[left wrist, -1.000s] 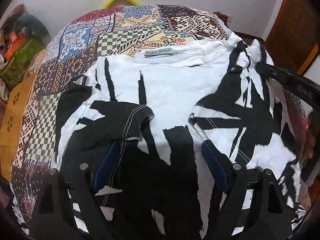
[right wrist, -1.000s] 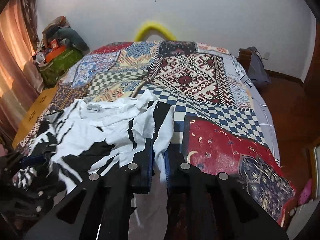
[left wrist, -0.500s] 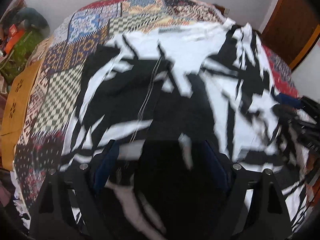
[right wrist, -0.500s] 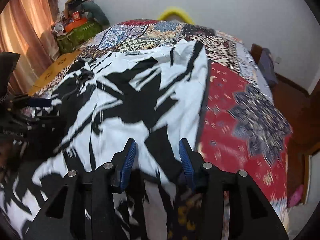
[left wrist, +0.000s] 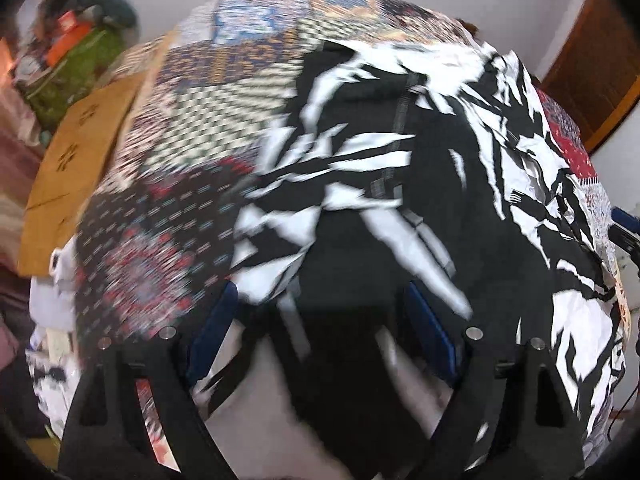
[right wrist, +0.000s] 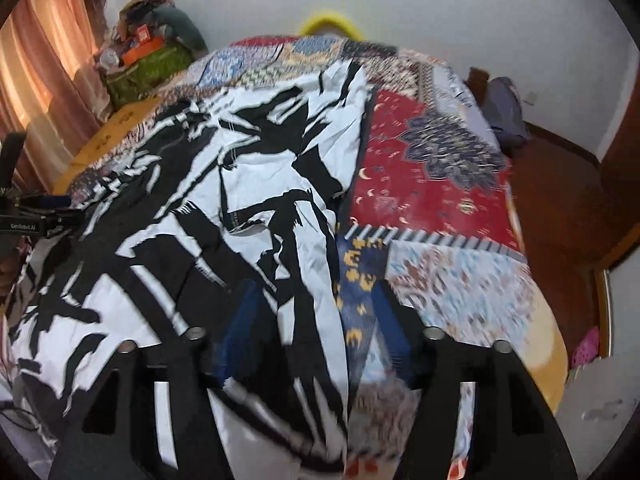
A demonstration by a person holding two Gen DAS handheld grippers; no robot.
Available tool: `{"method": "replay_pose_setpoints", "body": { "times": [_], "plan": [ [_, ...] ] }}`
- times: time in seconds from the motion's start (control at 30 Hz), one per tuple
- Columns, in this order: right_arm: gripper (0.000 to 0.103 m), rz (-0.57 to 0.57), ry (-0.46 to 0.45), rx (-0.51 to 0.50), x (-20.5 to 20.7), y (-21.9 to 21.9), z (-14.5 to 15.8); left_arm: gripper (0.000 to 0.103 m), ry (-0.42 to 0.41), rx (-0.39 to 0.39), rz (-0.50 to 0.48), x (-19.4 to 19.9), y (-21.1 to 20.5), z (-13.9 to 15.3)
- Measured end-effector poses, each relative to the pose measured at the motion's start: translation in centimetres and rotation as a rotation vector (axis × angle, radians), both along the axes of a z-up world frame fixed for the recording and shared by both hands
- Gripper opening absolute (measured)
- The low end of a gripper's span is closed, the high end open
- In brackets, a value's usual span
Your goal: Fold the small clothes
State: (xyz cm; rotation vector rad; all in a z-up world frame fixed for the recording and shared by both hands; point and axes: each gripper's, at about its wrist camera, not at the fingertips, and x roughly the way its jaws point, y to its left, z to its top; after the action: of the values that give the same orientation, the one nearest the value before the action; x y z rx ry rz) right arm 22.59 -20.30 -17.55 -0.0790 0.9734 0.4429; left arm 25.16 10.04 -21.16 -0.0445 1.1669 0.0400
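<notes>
A black-and-white patterned t-shirt [left wrist: 420,168] lies spread over the patchwork bedspread [left wrist: 200,128]; it also shows in the right wrist view [right wrist: 224,200]. My left gripper [left wrist: 320,320] is open, its blue pads wide apart over the shirt's near edge. My right gripper [right wrist: 316,312] is open over the shirt's right side edge, one pad above the fabric, the other above the bedspread [right wrist: 432,184]. The left gripper [right wrist: 36,216] shows at the left edge of the right wrist view. Both views are motion-blurred.
A pile of bags and clutter [right wrist: 148,56] stands at the far left by the curtain. A cardboard sheet [left wrist: 76,160] lies along the bed's left side. A yellow curved object [right wrist: 332,24] sits behind the bed. The wooden floor [right wrist: 560,200] is to the right.
The right gripper was shut on the shirt's bunched edge a second ago and has opened. Both grippers pulled back toward the near edge, and the shirt now lies spread out flatter.
</notes>
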Motion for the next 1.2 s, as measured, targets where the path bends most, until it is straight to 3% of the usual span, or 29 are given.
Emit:
{"method": "replay_pose_setpoints", "body": {
  "times": [0.2, 0.43, 0.57, 0.63, 0.7, 0.83, 0.93, 1.07, 1.2],
  "plan": [
    [0.064, -0.051, -0.02, 0.049, -3.2, -1.2, 1.3, 0.085, -0.021, -0.021, 0.103, -4.8, 4.7, 1.2],
    [0.066, -0.095, 0.06, 0.042, -6.2, -2.2, -1.7, 0.085, 0.018, -0.088, 0.189, -9.5, 8.4, -0.4],
    [0.066, -0.125, 0.137, 0.078, -7.2, -3.4, -3.6, 0.085, 0.037, -0.181, 0.197, -11.1, 8.6, -1.5],
    [0.066, -0.131, 0.164, 0.098, -7.7, -3.7, -4.1, 0.079, 0.048, -0.218, 0.172, -11.6, 7.8, -2.1],
    [0.066, -0.119, 0.178, 0.104, -8.1, -3.6, -4.5, 0.078, 0.038, -0.178, 0.138, -11.9, 6.6, -2.2],
    [0.063, -0.088, 0.169, 0.104, -8.7, -2.8, -4.7, 0.049, 0.014, -0.174, 0.088, -12.0, 5.2, -1.8],
    [0.043, -0.068, 0.18, 0.146, -8.9, -2.4, -4.8, 0.024, 0.013, -0.192, 0.07, -11.8, 4.4, -1.5],
    [0.011, -0.034, 0.188, 0.176, -9.0, -1.7, -4.4, 0.009, 0.011, -0.182, 0.055, -11.5, 3.5, -0.9],
    [0.009, -0.003, 0.155, 0.189, -8.8, -1.0, -3.1, 0.006, -0.036, -0.172, 0.048, -11.4, 3.2, 0.8]
  ]
}}
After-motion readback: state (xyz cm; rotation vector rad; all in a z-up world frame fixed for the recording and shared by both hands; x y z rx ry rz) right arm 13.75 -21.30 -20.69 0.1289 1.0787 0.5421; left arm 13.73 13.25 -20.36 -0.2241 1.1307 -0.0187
